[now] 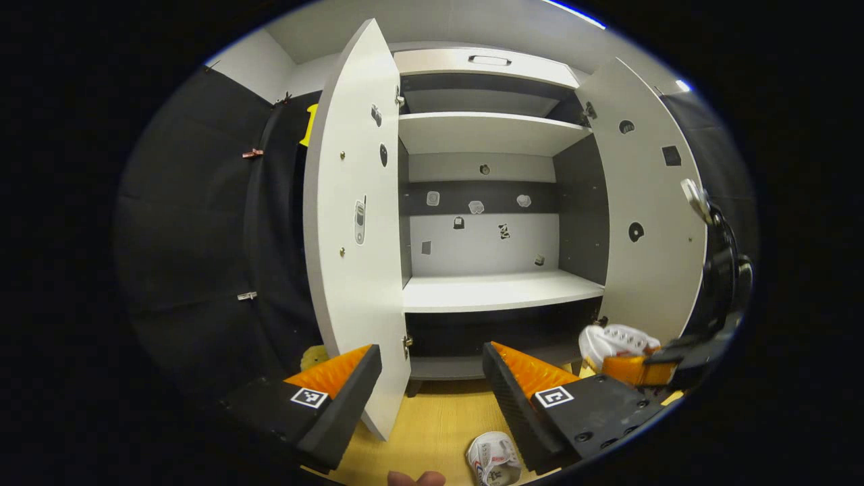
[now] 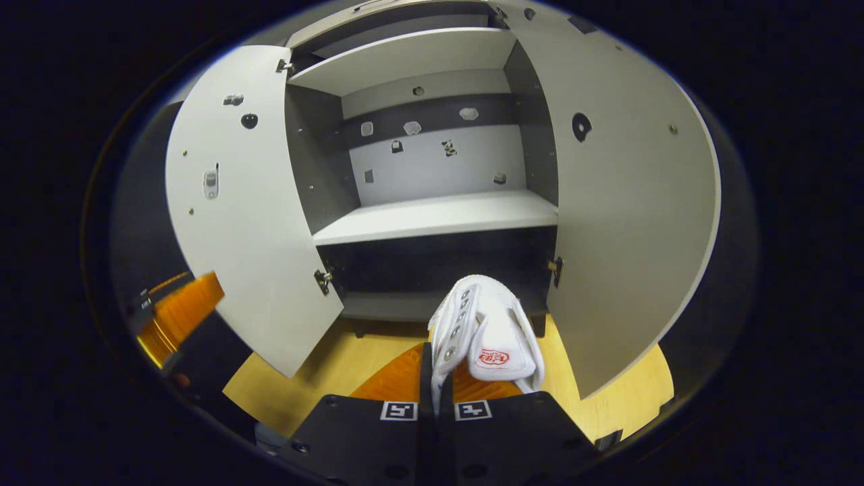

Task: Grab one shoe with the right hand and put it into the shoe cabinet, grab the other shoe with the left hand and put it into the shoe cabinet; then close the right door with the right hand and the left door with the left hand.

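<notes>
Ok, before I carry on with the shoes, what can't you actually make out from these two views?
- Second shoe, left gripper view: lower part cut off by the picture's edge.
- Held shoe, right gripper view: sole and heel hidden behind the right gripper.
- Cabinet's bottom compartment: too dark to see inside.
- Stickers on the back wall: too small to identify.

Both views are evenly and fairly brightly lit from above. In the left gripper view a ceiling light strip [image 1: 574, 11] glares at the top edge. The white shoe cabinet [image 1: 496, 290] shelves are bright, while the lowest compartment [image 2: 439, 270] sits in deep shadow. Fisheye distortion bows the left door [image 1: 351, 223] and right door [image 2: 628, 223] into curves. Focus is sharp in the centre; the other tool [image 2: 177, 317] at the left rim of the right gripper view is smeared and soft.
</notes>
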Tool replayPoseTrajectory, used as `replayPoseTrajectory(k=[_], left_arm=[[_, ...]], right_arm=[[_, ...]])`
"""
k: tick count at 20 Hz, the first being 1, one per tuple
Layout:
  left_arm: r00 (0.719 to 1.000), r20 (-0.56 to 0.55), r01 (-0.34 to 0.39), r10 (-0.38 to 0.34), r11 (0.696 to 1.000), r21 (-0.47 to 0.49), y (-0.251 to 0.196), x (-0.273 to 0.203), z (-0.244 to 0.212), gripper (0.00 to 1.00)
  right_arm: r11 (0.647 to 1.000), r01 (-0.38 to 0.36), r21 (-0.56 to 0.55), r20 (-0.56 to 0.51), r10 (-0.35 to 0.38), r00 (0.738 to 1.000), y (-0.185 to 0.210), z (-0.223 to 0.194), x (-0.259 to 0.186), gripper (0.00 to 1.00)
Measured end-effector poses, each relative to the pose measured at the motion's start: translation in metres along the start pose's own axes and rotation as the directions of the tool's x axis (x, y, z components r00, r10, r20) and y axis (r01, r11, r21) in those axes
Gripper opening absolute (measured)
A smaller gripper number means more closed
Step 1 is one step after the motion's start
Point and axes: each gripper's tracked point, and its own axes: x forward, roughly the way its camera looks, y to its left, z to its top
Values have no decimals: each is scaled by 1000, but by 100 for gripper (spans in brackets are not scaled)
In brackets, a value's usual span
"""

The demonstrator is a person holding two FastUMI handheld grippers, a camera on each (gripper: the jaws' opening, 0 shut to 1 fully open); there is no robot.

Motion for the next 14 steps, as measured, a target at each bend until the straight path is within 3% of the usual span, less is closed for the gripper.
replayPoseTrajectory(k=[9, 14], left_arm=[[998, 14, 54, -53, 998, -14, -17, 12, 1, 95], [998, 7, 60, -60, 998, -29, -19, 19, -3, 95]], right_arm=[[997, 32, -70, 37, -29, 999, -5, 135, 83, 5], [991, 50, -128, 27, -47, 999, -11, 174, 157, 5]])
